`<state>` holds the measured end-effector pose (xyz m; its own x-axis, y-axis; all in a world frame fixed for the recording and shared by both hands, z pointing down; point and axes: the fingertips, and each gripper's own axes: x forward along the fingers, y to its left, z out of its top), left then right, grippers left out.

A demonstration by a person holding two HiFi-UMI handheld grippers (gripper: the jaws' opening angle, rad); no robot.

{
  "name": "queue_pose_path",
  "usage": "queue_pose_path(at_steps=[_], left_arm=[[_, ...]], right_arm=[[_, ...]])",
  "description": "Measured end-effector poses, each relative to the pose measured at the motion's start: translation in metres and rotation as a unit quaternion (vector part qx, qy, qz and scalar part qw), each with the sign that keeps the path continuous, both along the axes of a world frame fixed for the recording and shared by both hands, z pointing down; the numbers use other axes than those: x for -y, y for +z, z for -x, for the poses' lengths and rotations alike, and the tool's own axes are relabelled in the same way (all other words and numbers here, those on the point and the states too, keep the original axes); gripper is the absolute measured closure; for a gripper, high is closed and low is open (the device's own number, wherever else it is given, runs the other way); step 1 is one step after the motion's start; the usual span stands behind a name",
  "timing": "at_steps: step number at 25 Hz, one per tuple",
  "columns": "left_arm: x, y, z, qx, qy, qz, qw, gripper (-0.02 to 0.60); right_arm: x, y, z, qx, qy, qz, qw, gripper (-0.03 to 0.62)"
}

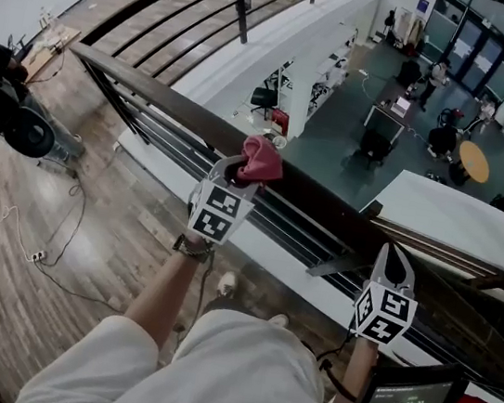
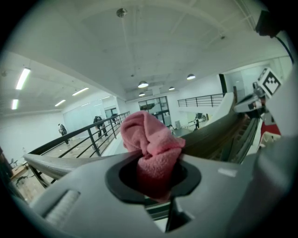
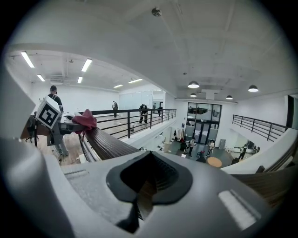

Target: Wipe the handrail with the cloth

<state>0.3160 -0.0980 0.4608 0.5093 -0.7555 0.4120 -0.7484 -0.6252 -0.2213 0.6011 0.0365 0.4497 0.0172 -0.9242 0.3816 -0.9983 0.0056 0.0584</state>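
**Two grippers at the rail, one cloth pinched for the wipe**

One crumpled pink fleecy cloth (image 1: 262,158) is clamped in the left gripper (image 1: 238,171). The jaws are closed on its lower fold and the loose bunch stands proud of the tips. It is seen just toward 12 o'clock of the head view's centre, apparently resting on top of the long dark wooden handrail (image 1: 151,94), which runs from 10 o'clock down to 4 o'clock. The right gripper (image 1: 395,260) is held at 4 o'clock, close by the rail. Its jaws are drawn together and nothing is held between them (only the rail and the open atrium (image 1: 404,125) are seen past them).

The wiping stroke is judged to be at or near its start. It would be done well if the cloth were pressed flat onto the rail's crown, so that fabric rather than the jaw tips meets the wood, and drawn along the grain in one even pass. A firm grip is advised, since a cloth let slip over the rail would be lost to the floor below.
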Motion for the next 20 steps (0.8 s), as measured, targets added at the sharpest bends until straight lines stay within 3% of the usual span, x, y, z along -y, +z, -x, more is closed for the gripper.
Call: queue_pose_path(at_steps=[7,20], left_arm=[[-0.03,-0.002,-0.049,-0.002,0.048,0.001,0.9989,0.491],[-0.056,0.004,-0.091,0.005,0.071,0.004,0.9974,0.489]], right_arm=[[-0.004,-0.005,0.001,0.026,-0.021,-0.006,0.999,0.592],[-0.004,-0.004,0.011,0.03,-0.051,-0.008,0.998,0.592]])
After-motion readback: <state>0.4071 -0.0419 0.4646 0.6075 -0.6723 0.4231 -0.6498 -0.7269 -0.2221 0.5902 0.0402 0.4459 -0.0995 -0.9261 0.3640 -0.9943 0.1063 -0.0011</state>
